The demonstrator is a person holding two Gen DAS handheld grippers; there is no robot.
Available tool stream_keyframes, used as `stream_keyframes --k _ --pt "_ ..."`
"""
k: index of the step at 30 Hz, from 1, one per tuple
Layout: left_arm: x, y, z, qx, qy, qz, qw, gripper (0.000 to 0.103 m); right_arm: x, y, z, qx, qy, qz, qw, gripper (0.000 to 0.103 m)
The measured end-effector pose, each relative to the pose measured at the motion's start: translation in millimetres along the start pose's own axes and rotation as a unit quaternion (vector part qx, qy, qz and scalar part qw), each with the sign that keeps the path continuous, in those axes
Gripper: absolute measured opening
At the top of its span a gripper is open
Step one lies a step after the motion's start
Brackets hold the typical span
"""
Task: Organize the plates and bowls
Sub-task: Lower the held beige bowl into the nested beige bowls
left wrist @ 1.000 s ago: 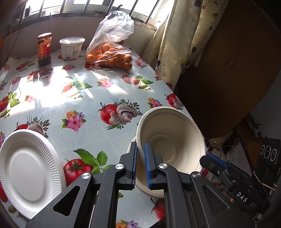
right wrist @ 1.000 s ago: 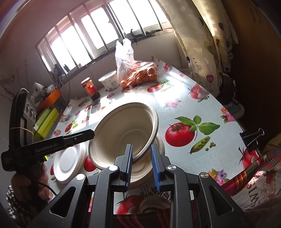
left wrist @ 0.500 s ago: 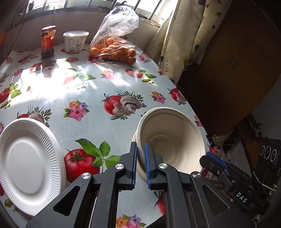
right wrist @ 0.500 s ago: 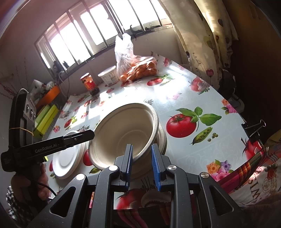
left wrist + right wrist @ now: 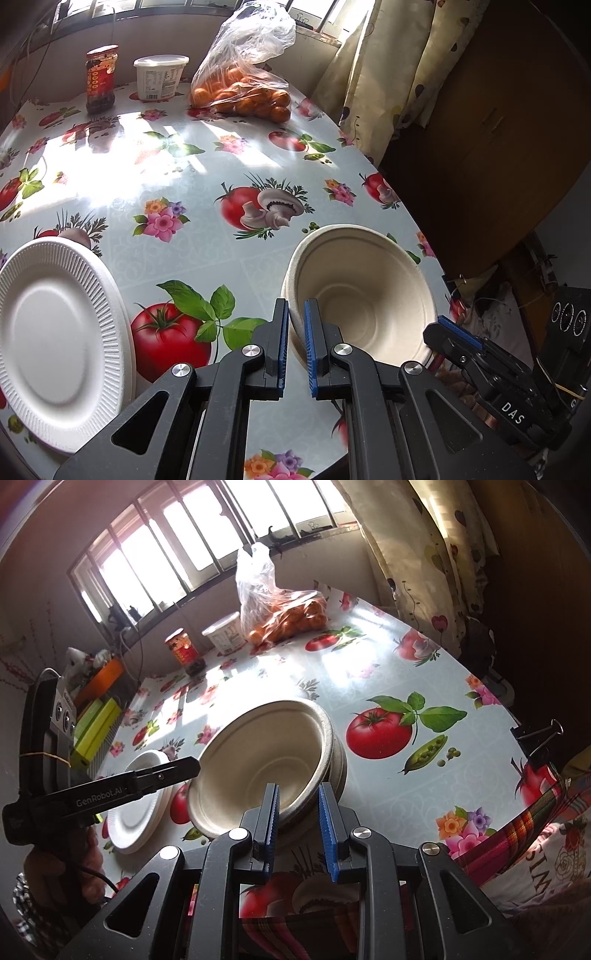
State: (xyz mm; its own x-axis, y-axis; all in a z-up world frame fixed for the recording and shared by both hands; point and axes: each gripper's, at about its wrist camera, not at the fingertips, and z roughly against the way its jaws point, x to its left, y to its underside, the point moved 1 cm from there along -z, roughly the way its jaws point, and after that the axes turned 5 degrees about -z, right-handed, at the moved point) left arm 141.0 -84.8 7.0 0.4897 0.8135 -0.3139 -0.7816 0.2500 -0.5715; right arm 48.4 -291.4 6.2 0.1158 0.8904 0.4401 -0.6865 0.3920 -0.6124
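Observation:
A beige paper bowl (image 5: pixel 364 295) (image 5: pixel 258 753) rests slightly tilted in a stack of like bowls (image 5: pixel 339 762) near the table's right edge. My left gripper (image 5: pixel 295 310) is shut on the bowl's left rim; in the right wrist view it (image 5: pixel 186 767) comes in from the left. My right gripper (image 5: pixel 298 794) is shut on the near rim of the same bowl, and its blue-tipped finger (image 5: pixel 452 328) shows at the bowl's right side in the left wrist view. A stack of white ribbed plates (image 5: pixel 55 343) (image 5: pixel 135 816) lies to the left.
At the far end of the tablecloth stand a bag of oranges (image 5: pixel 243 92), a white tub (image 5: pixel 160 77) and a red jar (image 5: pixel 99 79). A curtain (image 5: pixel 388 74) and a dark cabinet (image 5: pixel 498 129) flank the table's right edge. A binder clip (image 5: pixel 535 738) grips that edge.
The held bowl has sunk lower into the stack beneath it and tilts less than before. Both grippers keep their hold on its rim.

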Motion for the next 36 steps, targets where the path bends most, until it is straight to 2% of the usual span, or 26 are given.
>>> stream_keyframes --k 36 --pt "1.1 3.1 -5.9 0.005 -0.006 0.003 1.0 0.009 0.0 4.0 -3.6 0.003 0.007 0.004 1.0 0.022"
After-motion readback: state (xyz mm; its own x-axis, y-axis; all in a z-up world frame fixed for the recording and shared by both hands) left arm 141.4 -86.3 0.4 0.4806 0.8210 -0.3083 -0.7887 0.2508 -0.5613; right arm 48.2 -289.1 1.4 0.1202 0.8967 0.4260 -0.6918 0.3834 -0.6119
